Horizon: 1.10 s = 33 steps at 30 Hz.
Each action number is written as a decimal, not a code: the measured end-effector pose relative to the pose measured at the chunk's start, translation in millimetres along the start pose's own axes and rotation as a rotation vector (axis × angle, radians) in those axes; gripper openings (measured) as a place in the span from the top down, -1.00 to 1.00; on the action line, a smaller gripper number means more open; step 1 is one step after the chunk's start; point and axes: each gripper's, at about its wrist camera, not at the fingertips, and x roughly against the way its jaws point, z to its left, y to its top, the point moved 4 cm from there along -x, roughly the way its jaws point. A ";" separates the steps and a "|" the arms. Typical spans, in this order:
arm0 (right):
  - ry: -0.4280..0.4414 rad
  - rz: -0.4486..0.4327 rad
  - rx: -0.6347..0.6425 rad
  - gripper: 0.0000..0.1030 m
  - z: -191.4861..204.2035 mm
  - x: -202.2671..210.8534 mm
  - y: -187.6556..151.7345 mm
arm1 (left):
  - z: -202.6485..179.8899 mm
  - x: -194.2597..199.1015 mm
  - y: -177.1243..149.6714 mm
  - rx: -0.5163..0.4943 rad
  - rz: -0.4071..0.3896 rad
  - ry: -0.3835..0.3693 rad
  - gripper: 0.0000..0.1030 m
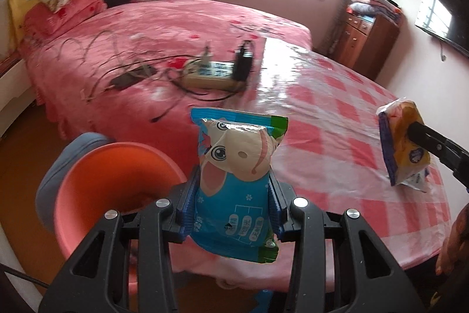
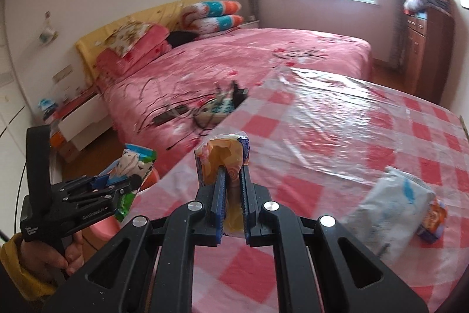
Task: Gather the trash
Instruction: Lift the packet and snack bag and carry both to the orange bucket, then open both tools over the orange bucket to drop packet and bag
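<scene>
Blue wrapper [image 1: 234, 184]: clamped in left tongs [image 1: 231, 204], beside pink bin [image 1: 88, 184].
Yellow wrapper [image 2: 222, 166]: pinched tight in right tongs [image 2: 233, 195], above checked surface [image 2: 337, 137].

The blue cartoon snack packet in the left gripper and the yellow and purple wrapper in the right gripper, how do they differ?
The blue cartoon snack packet looks full and puffy; the yellow and purple wrapper looks torn open and crumpled. The packet bears a cartoon animal face, the wrapper orange and yellow print. The left gripper holds the packet beside the pink bin; the right gripper holds the wrapper over the pink checked tablecloth. Both are clamped upright between jaws.
</scene>
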 end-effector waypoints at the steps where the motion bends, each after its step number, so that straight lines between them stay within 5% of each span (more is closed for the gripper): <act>1: 0.009 0.006 0.011 0.79 6.9 -2.7 -0.3 | 8.9 1.1 -1.9 0.012 0.001 0.012 0.17; 15: 0.159 0.095 0.176 0.79 111.2 -48.6 2.1 | 102.8 1.4 -41.7 0.134 0.055 0.155 0.17; 28: 0.244 0.147 0.263 0.79 171.7 -88.3 1.0 | 134.8 -9.1 -57.8 0.183 0.098 0.203 0.17; 31: 0.244 0.149 0.261 0.55 181.4 -101.4 2.3 | 136.9 -14.0 -57.9 0.178 0.105 0.226 -0.05; 32: 0.242 0.144 0.256 0.09 182.2 -105.4 1.4 | 138.3 -14.5 -57.0 0.179 0.100 0.242 -0.31; 33: 0.242 0.141 0.246 -0.14 180.9 -109.4 0.0 | 140.1 -14.9 -56.1 0.182 0.093 0.251 -0.43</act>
